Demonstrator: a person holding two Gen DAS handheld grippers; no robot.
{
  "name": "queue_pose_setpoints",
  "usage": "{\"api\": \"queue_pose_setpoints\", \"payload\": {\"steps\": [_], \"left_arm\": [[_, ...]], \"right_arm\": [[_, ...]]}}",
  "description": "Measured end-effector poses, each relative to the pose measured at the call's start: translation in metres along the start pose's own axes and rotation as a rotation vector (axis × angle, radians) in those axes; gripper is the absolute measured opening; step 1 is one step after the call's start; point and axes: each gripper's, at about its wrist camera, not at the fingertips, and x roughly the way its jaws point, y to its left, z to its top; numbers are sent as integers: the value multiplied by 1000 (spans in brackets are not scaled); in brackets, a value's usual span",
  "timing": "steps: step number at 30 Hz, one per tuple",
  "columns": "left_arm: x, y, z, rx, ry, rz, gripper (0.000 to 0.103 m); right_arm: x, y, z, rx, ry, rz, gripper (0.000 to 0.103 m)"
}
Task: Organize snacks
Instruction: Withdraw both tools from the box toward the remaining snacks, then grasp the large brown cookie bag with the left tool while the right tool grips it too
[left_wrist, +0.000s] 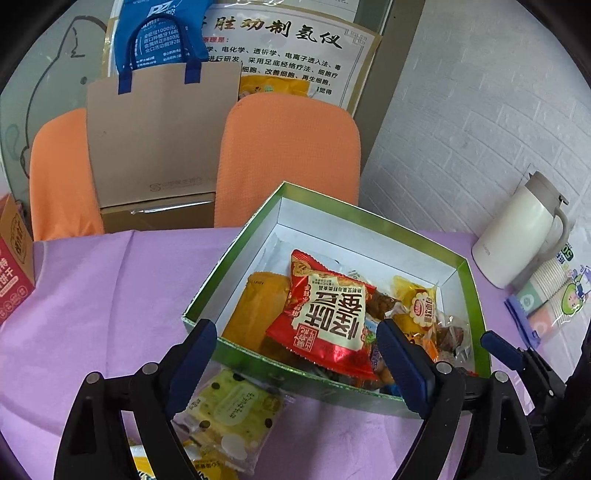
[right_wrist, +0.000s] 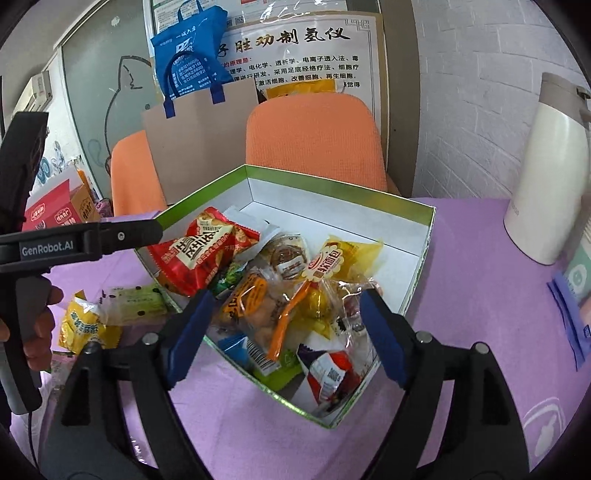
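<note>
— Looking through the left wrist camera first: where are the snacks?

— Most lie inside the green box, a stiff cardboard tray with white inner walls. A glossy red packet rests on top. One pale yellow-green packet lies outside, just beside the box's near wall, on the purple cloth. The left gripper is wide open and holds nothing.

— How will that packet handle?

— I judge it light, soft and slippery; better to pinch it across the flat middle, gently, because the biscuits may break.

— And the right wrist camera?

— The right gripper hangs over the box's near corner, also wide open and empty. Crinkly transparent wrappers fill the box. Left of the box lies a yellow packet.
</note>
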Motion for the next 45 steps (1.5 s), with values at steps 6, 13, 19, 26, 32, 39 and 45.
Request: {"api": "queue_pose_setpoints", "payload": {"steps": [6,13,19,26,32,39,45], "left_arm": [[-45,-4,-13,33,-39,13,90],[-100,-4,-36,47,-84,29,90],[-144,-2,-70,61,-92,41,90],[-177,16,-127,-12,-89,-23,90],[-161,22,-174,-42,-23,-95,90],[-131,12,-195,-13,55,-165,88],[-115,10,-190,-18,98,-209,72]], "right_arm": [[-45,12,1,13,-63,17,92],[-92,36,-12,-29,-102,20,93],[-126,55,-33,-46,-117,50,97],[-133,70,-74,-53,-63,94,99],[-117,84,-111,-28,42,153,99],[-95,110,-143,-48,138,220,99],[-81,126,-150,-89,160,234,83]]}}
